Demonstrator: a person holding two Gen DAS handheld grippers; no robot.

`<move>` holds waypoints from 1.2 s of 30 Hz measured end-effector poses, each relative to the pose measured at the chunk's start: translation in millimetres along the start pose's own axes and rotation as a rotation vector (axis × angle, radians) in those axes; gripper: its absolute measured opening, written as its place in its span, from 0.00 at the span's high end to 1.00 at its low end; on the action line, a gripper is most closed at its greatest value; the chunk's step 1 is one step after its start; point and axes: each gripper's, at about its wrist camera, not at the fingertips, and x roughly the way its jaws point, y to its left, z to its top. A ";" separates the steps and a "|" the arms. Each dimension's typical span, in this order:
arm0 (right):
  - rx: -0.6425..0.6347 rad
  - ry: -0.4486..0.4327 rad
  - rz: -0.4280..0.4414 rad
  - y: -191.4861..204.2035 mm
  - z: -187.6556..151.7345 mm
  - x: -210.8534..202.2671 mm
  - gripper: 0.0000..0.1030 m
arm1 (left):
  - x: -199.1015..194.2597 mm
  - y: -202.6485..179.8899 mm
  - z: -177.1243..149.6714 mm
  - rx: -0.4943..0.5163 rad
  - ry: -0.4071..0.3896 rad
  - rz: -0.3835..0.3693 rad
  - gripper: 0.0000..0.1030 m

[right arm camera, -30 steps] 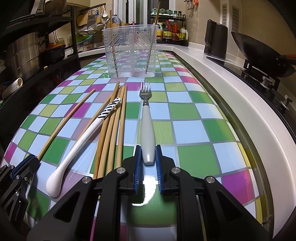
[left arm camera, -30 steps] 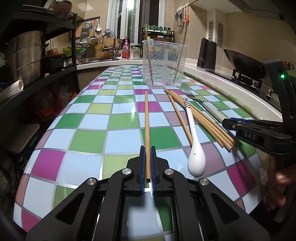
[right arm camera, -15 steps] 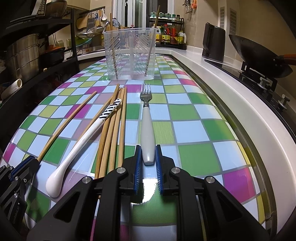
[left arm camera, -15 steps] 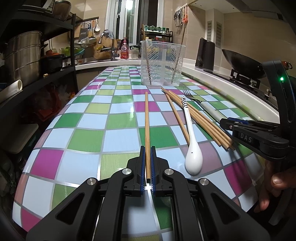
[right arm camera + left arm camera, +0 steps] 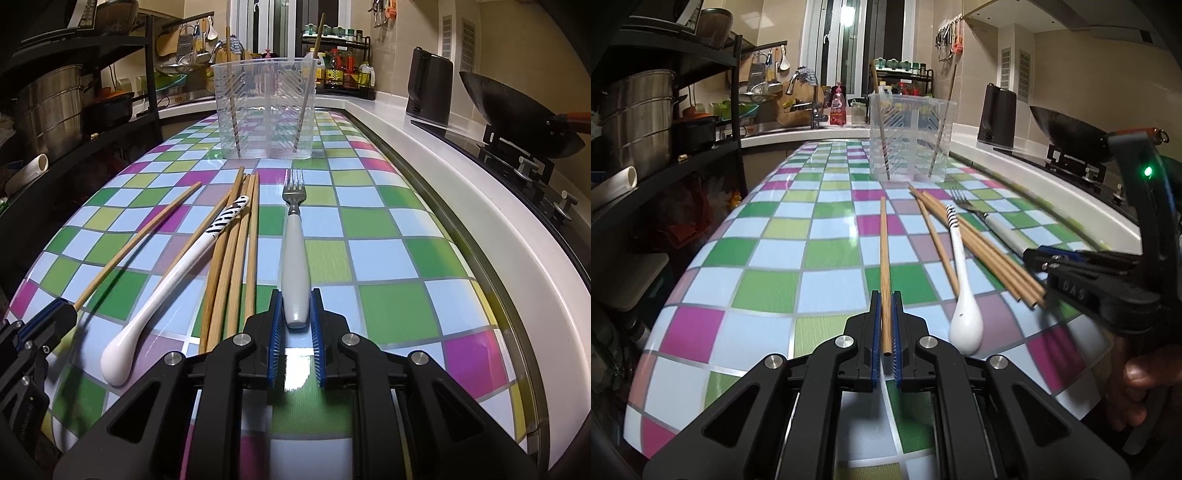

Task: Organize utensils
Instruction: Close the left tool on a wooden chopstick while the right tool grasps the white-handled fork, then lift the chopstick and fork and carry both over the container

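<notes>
- Utensils lie on the checked worktop (image 5: 384, 266), ahead of both hand-held grippers.
- Left hand-held gripper (image 5: 885, 325): clamped on the near end of a single chopstick (image 5: 885, 254).
- Right hand-held gripper (image 5: 295, 317): pads pressed on the white handle of the fork (image 5: 294, 251).
- Between the two: white spoon (image 5: 173, 273) and chopstick bundle (image 5: 236, 251), touching.
- Beyond them: clear utensil holder (image 5: 266, 107), upright, with two sticks inside.
</notes>
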 end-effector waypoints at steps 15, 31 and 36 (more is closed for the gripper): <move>-0.022 -0.115 -0.053 -0.1 26.4 -45.6 0.85 | -32.7 8.5 55.9 0.025 -0.164 -0.007 0.95; -0.038 -0.279 -0.119 -6.6 71.4 -73.6 0.86 | -27.4 24.8 114.9 0.034 -0.215 -0.023 0.95; -0.038 -0.301 -0.114 -11.1 88.8 -80.8 0.86 | -26.0 28.1 130.4 0.040 -0.216 -0.039 0.95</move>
